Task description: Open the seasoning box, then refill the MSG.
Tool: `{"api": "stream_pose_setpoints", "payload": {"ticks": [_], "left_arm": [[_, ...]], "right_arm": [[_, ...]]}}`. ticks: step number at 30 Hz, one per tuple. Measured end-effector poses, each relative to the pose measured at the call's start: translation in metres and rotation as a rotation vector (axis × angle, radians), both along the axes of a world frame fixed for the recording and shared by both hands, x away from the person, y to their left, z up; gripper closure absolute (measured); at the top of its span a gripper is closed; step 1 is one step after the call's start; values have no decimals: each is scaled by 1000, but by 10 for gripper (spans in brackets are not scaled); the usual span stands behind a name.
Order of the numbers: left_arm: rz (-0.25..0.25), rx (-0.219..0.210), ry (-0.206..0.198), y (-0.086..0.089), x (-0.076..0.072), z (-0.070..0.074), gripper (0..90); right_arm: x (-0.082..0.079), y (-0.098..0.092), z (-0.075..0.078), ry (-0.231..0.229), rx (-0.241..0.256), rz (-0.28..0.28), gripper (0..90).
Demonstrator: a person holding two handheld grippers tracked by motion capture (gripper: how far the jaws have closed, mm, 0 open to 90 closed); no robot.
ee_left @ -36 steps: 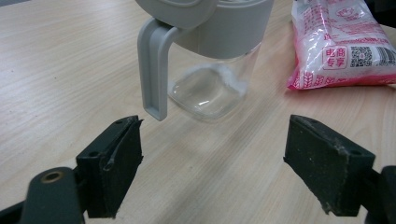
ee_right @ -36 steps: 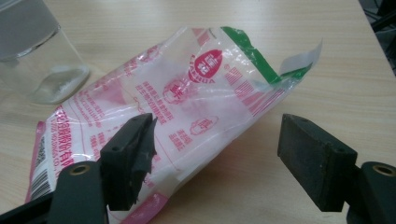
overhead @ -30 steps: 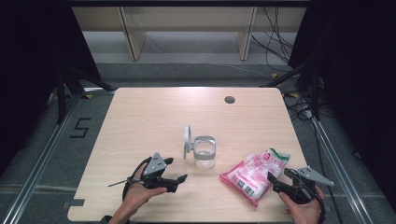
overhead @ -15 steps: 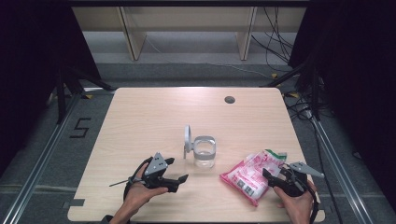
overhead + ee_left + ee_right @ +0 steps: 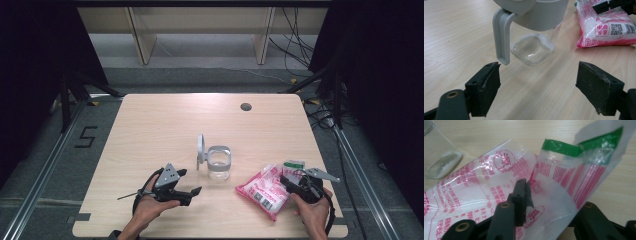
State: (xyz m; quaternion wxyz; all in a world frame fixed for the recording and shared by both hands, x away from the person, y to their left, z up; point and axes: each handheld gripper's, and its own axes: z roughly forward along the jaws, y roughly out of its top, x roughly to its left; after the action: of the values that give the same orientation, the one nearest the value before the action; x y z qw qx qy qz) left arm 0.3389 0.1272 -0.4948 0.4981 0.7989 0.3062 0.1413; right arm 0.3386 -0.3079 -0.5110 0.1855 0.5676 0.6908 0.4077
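The table (image 5: 150,130) fills the middle of the high view, a pale wood top with a small dark disc (image 5: 245,106) in its upper right part.

The bag (image 5: 265,187) lies at the lower right of the high view, a pink and white pouch of white grains with red print. Its long axis runs on a slant, from its lower end near the table's front edge up and right to a green-banded top (image 5: 294,164), which points toward the upper right. In the right gripper view the green band (image 5: 562,147) sits in the upper right and the film below it is lifted and creased.

The jar (image 5: 219,162) stands upright just left of the bag, near the frame's center, clear with a grey collar. Its grey lid (image 5: 200,150) is swung up on edge at its left side. In the left gripper view the jar (image 5: 534,47) shows a thin white residue at its bottom, and a grey tab (image 5: 501,37) hangs down its left side.

The left gripper (image 5: 192,192), at the lower left of center in the high view, lies in the left hand (image 5: 150,207) with its jaws wide apart, aimed at the jar and holding nothing.

The right gripper (image 5: 525,192) has its jaws pressed together on the bag's film near the top end; the right hand (image 5: 312,212) holds it at the lower right of the high view.
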Motion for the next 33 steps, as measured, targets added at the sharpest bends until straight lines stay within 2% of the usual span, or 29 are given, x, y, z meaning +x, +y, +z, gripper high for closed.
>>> {"api": "stream_pose_setpoints", "payload": {"ticks": [3, 4, 6, 7, 8, 10, 11, 12, 14, 16, 17, 18, 19, 20, 21, 22, 23, 24, 26, 27, 28, 30, 31, 32, 33], "left_arm": [[3, -4, 4, 0, 0, 0, 185], [4, -4, 2, 0, 0, 0, 185], [0, 4, -1, 0, 0, 0, 186], [0, 2, 2, 0, 0, 0, 186], [1, -11, 2, -2, -1, -1, 187], [-16, 14, -14, 0, 0, 0, 187], [2, 8, -2, -1, -1, 0, 187], [1, 21, -7, 0, -1, 1, 188], [2, 24, -9, 0, -1, 1, 188], [2, 23, -8, 0, -1, 1, 188], [5, -7, -1, -2, -2, 0, 188], [-4, 13, -4, -1, -1, 0, 188], [-4, 13, -4, -1, -1, 0, 189], [0, -13, 2, -3, -2, -1, 189], [-4, 1, 3, -3, -3, -1, 189], [-13, 3, 1, -4, -3, -1, 190], [-18, 18, -7, -4, -3, 0, 191], [-18, 6, -2, -6, -4, 0, 191], [-35, 16, -18, -7, -3, 0, 191], [-21, 14, -4, -8, -5, -1, 191], [-28, 14, -5, -9, -5, -1, 191], [-31, 8, 1, -12, -6, -2, 191], [-33, 16, -1, -14, -7, -2, 191], [-37, 3, 6, -18, -8, -2, 191], [-51, 8, 9, -21, -10, -2, 191]], "right_arm": [[2, -2, -1, -16, 47, 20, 747], [2, -4, -1, -12, 16, 16, 785], [1, -4, 1, -19, 41, 17, 859], [1, -3, 1, -45, 66, 43, 888], [1, -1, 1, -46, 44, 27, 900], [0, 3, 4, -45, 59, 21, 900], [2, 0, 4, -85, 14, 54, 900], [1, 1, 7, -89, 35, 60, 900], [-2, 6, 13, -89, 41, 58, 900], [-2, 7, 19, -144, 33, 90, 900], [-3, 8, 23, -174, 27, 114, 900], [-6, 13, 28, -184, 46, 103, 900], [-6, 13, 28, -184, 46, 103, 900], [-7, 13, 32, -211, 20, 126, 900], [-9, 17, 37, -217, 47, 136, 900], [-12, 21, 44, -256, 23, 163, 900], [-13, 23, 46, -264, 37, 168, 900], [-15, 25, 48, -281, 37, 181, 900], [-20, 28, 54, -280, 41, 179, 900], [-22, 29, 57, -273, 50, 188, 900], [-22, 29, 59, -292, 36, 198, 900], [-26, 33, 64, -293, 52, 209, 900], [-24, 34, 66, -323, 27, 229, 900], [-26, 36, 68, -323, 36, 230, 900], [-26, 38, 70, -331, 39, 241, 900]]}}
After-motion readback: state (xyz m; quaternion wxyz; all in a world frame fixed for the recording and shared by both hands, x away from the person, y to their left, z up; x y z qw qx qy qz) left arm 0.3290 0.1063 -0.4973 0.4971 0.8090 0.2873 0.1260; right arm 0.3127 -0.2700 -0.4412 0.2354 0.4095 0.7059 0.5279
